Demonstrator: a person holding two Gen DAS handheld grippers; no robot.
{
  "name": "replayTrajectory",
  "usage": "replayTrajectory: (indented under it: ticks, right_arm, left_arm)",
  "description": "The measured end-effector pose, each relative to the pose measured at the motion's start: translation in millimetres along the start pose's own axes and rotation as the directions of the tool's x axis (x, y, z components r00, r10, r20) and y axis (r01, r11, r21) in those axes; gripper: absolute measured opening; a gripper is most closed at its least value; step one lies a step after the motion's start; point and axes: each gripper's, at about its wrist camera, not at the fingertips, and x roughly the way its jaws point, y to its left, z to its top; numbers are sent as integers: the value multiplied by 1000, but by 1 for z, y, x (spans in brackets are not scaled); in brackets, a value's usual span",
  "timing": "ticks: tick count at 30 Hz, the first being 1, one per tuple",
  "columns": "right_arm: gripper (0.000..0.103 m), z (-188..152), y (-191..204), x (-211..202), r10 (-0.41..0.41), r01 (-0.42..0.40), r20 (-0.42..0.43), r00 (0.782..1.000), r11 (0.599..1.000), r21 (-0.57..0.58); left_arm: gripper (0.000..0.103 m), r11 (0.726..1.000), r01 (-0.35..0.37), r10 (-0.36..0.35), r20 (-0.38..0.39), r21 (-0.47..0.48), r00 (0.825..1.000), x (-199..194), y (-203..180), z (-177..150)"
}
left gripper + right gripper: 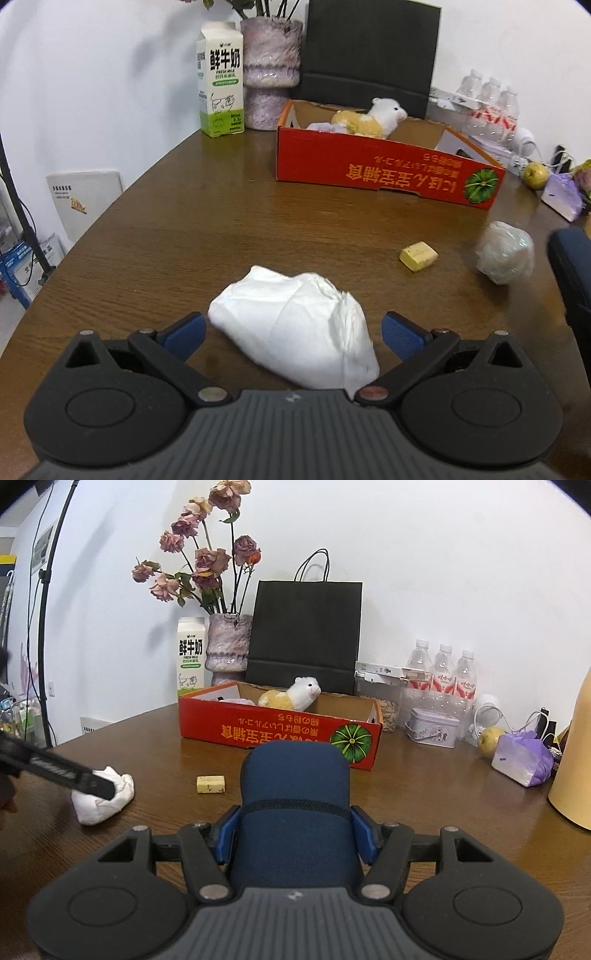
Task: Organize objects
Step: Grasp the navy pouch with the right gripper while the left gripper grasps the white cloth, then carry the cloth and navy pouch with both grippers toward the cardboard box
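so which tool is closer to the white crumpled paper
Left. The left tool is open with the white crumpled paper lying between its fingers on the table. The right tool is off to the paper's right, shut on a dark blue cylinder.

Table (pixel 221 221): brown wood-grain, slight sheen. White wad (pixel 295 332): crumpled tissue-like paper, matt. Red box (pixel 369 170): printed cardboard, raw brown inside. Plush toy (pixel 373 118): fuzzy fabric. Yellow block (pixel 418 256): matt, speckled. Plastic-wrapped ball (pixel 506 253): thin crinkled film. Navy item (pixel 295 812): matt woven cloth with a stitched seam. Vase (pixel 229 646): glossy mottled glaze. Black bag (pixel 306 635): matt paper. Bottles (pixel 441 675): clear plastic.
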Motion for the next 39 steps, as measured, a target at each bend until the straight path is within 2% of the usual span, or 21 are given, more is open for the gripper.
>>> replayTrajectory:
  ticks: [4,6,20,23,28,32,39]
  right_arm:
    - [60,0,-1,0,2,-2,5,1000,1000,4]
    - [60,0,-1,-1,3,-3,8,1000,1000,4]
    - [60,1,-3,1,7,-7,-5,1000,1000,18]
    - [60,0,-2,0,3,-3,-1,1000,1000,16]
    - [60,0,-2,-1,0,0,7,1000,1000,13]
    - [60,0,0,-1,-4,4,9,1000,1000,9]
    - [60,0,-1,-1,-7,7,10,1000,1000,4]
  left_arm:
    - [103,998,-67,67,-35,-6,997,22,-8,2]
    - [103,996,-93,93,16,3,996,25,-13,-5]
    - [102,997,-78,78,18,4,997,22,-9,-6]
    - [92,998,-66,66,33,15,997,18,-12,-7]
    - [53,997,-81,81,67,-6,994,8,-11,-10]
    - [44,998,-53,55,83,-16,995,1,-8,-14]
    - [43,999,-38,38,135,2,990,-11,-11,-20]
